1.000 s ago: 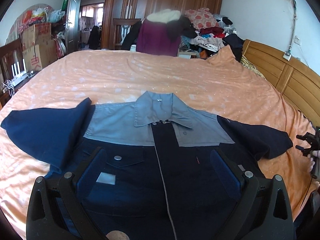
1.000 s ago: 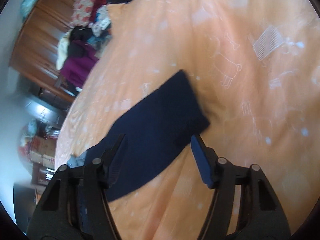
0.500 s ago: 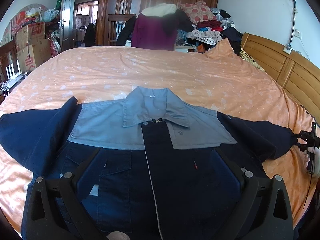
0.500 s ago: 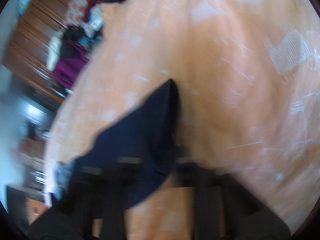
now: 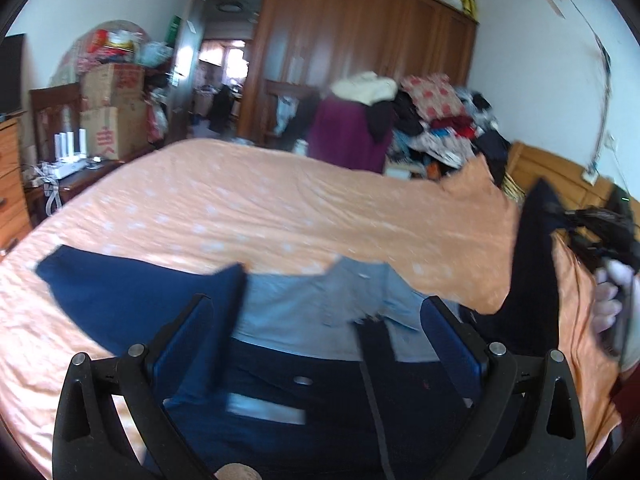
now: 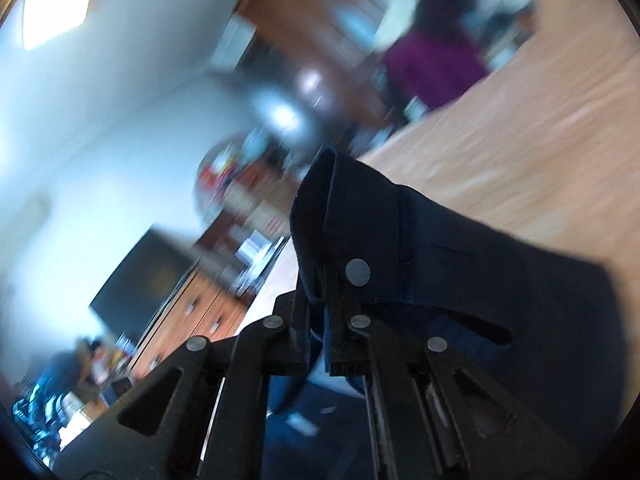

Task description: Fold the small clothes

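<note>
Between my right tool [image 6: 318, 320] pads I find the jacket's navy sleeve cuff [image 6: 360, 236] clamped and lifted. Beneath my left tool [image 5: 316, 340], spread wide and empty, the jacket [image 5: 304, 384] lies on the orange bed [image 5: 280, 208].

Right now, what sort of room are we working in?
Most likely a lived-in bedroom: the jacket lies on a bed with an orange cover, a wooden wardrobe stands behind, and loose clothes are heaped beside it.
</note>
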`<state>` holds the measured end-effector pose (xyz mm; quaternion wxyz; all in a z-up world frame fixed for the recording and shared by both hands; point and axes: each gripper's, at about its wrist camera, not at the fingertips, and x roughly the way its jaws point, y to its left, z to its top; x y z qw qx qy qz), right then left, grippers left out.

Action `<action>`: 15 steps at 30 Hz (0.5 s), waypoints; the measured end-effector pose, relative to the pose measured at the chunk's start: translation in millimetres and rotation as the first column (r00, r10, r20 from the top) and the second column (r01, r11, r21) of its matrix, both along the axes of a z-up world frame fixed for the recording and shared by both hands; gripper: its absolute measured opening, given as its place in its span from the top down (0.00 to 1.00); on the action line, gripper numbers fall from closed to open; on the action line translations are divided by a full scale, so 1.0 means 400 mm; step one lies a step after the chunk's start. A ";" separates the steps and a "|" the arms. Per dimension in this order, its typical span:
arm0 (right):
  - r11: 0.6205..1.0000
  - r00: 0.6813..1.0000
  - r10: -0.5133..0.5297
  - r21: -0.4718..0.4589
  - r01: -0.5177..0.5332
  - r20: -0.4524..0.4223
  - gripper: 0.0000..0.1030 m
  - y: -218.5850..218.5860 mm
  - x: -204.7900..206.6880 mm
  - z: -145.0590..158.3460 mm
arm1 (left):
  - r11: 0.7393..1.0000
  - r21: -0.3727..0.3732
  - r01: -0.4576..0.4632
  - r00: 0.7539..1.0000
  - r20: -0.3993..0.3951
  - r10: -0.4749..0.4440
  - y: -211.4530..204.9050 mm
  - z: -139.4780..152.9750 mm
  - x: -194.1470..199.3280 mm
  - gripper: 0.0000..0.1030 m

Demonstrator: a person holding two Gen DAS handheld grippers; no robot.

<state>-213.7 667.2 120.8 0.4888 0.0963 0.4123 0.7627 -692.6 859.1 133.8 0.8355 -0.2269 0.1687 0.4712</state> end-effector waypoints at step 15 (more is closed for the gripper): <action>0.970 0.975 0.006 -0.239 0.048 0.220 0.54 -0.094 -0.096 -0.260 | 0.979 -0.091 -0.180 0.983 -0.047 0.177 0.069 -0.110 -0.310 0.00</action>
